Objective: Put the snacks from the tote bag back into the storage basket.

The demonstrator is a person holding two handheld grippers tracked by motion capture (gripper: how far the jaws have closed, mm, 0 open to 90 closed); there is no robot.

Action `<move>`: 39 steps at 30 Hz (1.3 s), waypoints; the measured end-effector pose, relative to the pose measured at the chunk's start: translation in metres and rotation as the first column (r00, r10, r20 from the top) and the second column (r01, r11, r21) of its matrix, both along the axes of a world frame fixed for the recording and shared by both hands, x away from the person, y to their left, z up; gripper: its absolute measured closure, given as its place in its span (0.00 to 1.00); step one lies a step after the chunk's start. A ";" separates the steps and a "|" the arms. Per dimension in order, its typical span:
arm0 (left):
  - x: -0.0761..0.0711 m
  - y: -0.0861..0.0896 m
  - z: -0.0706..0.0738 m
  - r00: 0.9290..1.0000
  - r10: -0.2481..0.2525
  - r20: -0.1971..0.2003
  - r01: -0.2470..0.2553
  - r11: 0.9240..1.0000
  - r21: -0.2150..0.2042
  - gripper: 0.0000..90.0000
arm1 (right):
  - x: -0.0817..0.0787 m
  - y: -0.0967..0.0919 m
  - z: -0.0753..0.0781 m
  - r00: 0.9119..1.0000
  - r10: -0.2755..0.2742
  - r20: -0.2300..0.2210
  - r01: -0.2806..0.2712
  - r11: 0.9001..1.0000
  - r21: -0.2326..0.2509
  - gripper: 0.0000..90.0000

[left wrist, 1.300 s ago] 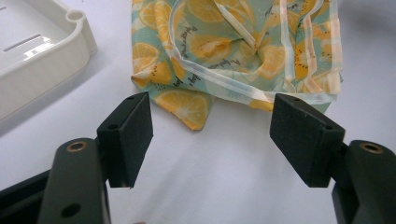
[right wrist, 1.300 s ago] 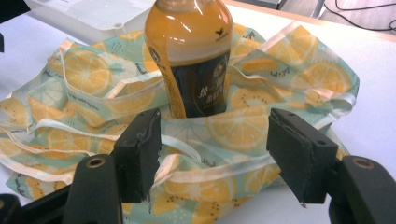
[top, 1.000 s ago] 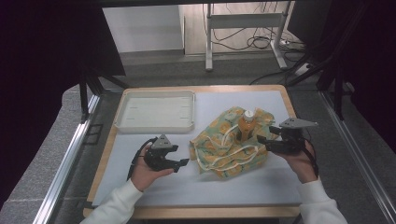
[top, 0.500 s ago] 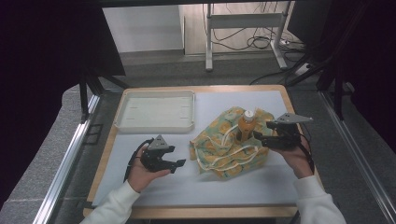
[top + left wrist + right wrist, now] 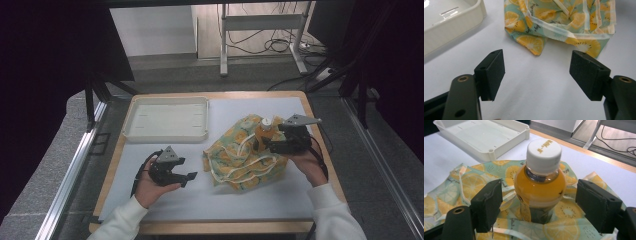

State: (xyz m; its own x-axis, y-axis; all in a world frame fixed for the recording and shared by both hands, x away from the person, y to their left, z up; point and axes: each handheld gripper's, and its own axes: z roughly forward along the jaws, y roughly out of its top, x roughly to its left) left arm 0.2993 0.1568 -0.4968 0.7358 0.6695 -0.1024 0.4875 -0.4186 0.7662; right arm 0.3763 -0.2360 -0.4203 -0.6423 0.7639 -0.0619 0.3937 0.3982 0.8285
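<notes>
Right gripper [image 5: 537, 205] drawn back, fingers just spreading around bottle [image 5: 540, 182], left gripper [image 5: 537, 75] spread.

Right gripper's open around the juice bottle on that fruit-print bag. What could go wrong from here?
1. The bottle stands upright on the soft, rumpled bag. The right gripper has just been opening, its pads clear of the bottle on both sides, so a bump could topple it.
2. The bag's cord loops lie loose by the jaws and may snag.
3. The left gripper hangs open, apart from the bag, so nothing steadies it.

right tongs [image 5: 537, 205] | just opened, pads clear of bottle [image 5: 540, 185] | moved farther along the table
</notes>
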 end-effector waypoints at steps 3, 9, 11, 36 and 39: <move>-0.001 0.000 0.001 1.000 0.000 0.003 0.000 1.000 -0.005 0.32 | 0.004 0.006 -0.002 1.000 -0.001 -0.006 0.001 1.000 -0.011 0.22; 0.000 -0.002 -0.001 1.000 -0.002 -0.004 0.002 1.000 0.002 0.32 | 0.011 0.011 -0.006 1.000 -0.015 -0.014 0.015 1.000 -0.016 0.19; 0.000 -0.002 -0.001 1.000 -0.002 -0.005 0.002 1.000 0.002 0.31 | 0.015 0.013 -0.008 1.000 -0.020 -0.023 0.019 1.000 -0.024 0.18; 0.003 -0.002 -0.004 1.000 -0.013 -0.018 0.013 1.000 0.003 0.31 | 0.025 0.026 -0.017 0.999 -0.029 -0.027 0.027 0.998 -0.058 0.33; 0.003 -0.003 -0.004 1.000 -0.015 -0.019 0.015 1.000 0.005 0.31 | 0.020 0.025 -0.009 1.000 -0.023 -0.012 0.023 0.999 -0.037 0.33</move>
State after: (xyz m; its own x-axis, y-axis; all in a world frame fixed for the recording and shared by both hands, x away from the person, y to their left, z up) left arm 0.3023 0.1540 -0.5006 0.7437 0.6589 -0.1132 0.4956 -0.4298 0.7548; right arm 0.3959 -0.2113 -0.4295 -0.6254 0.7760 -0.0823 0.4132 0.4188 0.8086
